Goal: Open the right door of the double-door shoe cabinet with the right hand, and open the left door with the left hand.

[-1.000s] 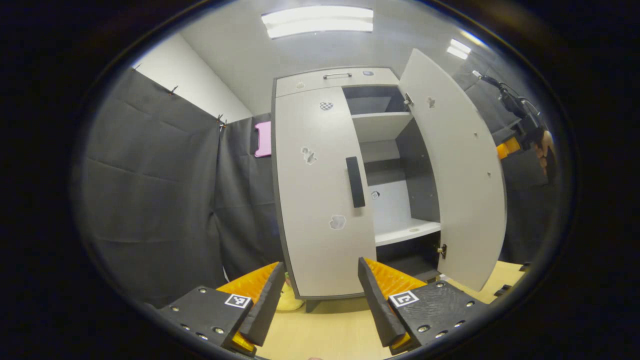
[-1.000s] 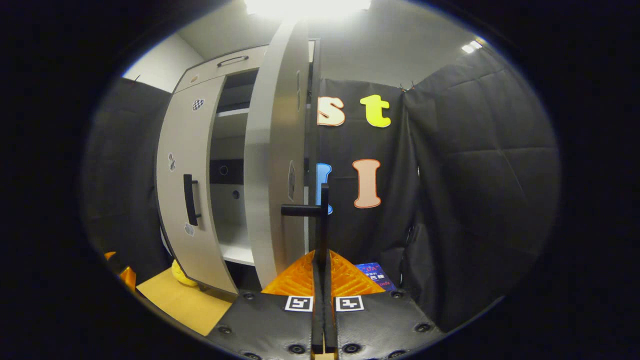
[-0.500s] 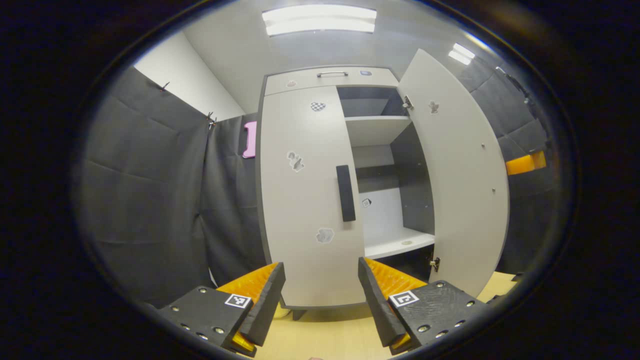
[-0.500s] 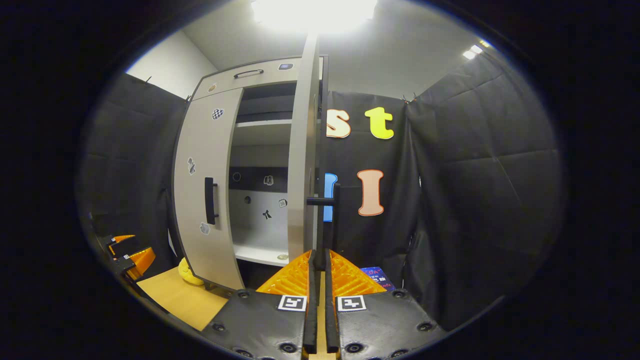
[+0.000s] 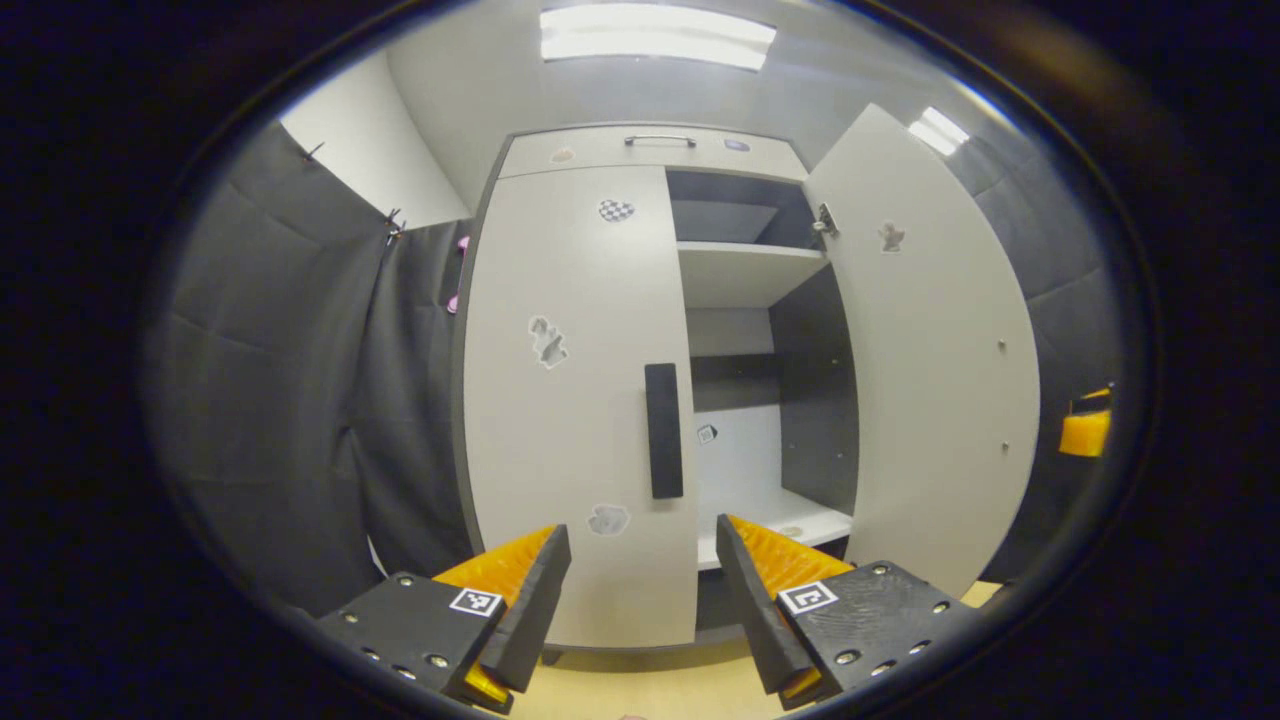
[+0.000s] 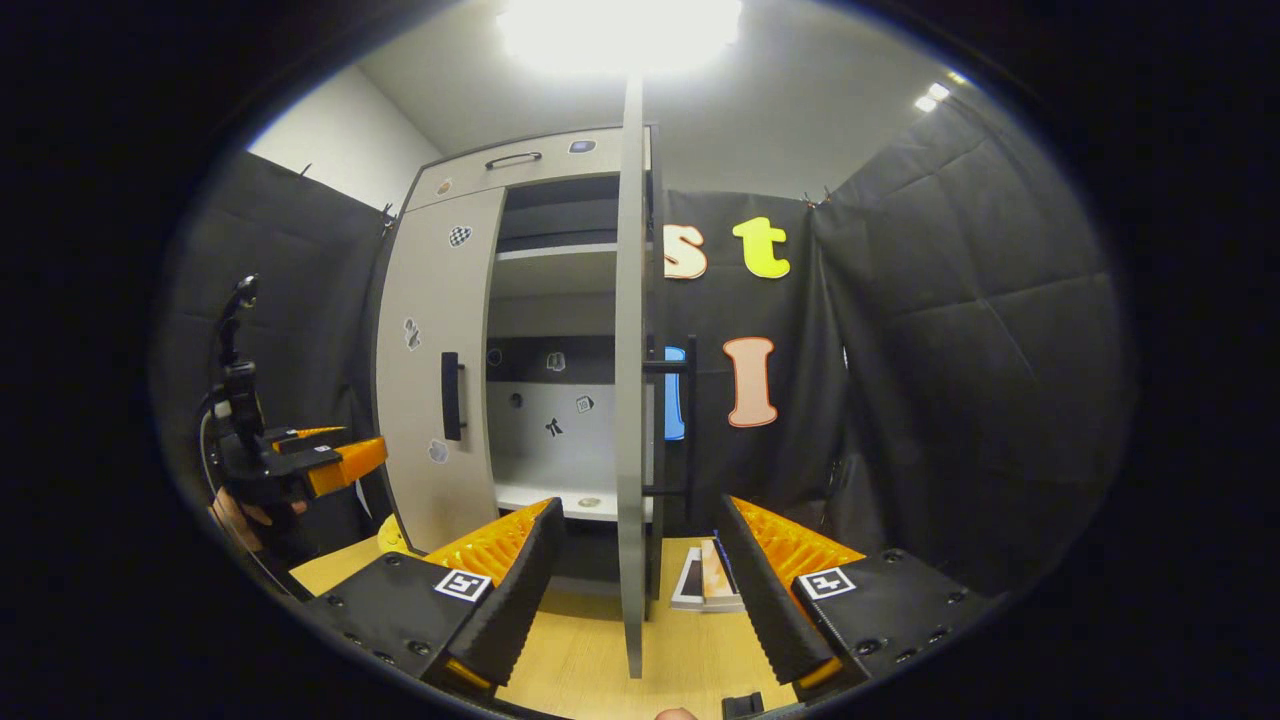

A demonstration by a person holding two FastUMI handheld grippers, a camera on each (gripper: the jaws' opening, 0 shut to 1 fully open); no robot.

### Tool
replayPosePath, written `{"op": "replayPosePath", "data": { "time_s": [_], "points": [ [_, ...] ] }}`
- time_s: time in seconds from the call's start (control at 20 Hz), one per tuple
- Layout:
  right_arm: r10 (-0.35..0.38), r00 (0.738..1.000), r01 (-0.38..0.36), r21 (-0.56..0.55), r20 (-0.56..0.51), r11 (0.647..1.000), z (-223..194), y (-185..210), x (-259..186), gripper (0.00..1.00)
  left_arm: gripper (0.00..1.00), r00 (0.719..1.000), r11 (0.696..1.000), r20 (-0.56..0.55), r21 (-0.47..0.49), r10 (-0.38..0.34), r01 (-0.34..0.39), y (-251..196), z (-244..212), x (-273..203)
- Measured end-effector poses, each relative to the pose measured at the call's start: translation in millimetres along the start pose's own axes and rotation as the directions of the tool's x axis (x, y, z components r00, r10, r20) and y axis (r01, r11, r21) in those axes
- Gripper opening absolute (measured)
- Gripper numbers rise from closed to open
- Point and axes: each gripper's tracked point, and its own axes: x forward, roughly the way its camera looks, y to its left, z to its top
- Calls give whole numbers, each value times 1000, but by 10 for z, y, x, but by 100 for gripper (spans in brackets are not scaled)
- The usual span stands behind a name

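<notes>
Against the black-draped booth wall, my spread left gripper (image 5: 640,600) faces the left door's (image 5: 570,400) stiff vertical handle (image 5: 663,430) (rigid, light-swinging panel, I judge), my best hold.

A recording booth — black cloth walls (image 6: 960,300), ceiling strip light (image 5: 655,35), lone shoe cabinet (image 5: 570,400).

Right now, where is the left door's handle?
In the left gripper view, the handle stands upright at the closed left door's right edge, just above the open left gripper.
</notes>
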Motion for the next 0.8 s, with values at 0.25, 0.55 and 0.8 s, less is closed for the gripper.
{"op": "replayPosePath", "data": {
  "time_s": [0.25,0.55,0.8],
  "points": [
    [-24,999,25,16,-26,1000,-169,-64,-127,92,85,1000,999,9,-34,-4,5,42,167,503],
    [-37,998,39,28,-60,999,-315,-91,-181,95,85,1000,999,-12,-28,-25,24,0,188,1003],
    [-42,996,44,32,-82,998,-419,-109,-206,96,85,999,999,-29,-25,-41,40,-87,154,1328]
  ]
}}
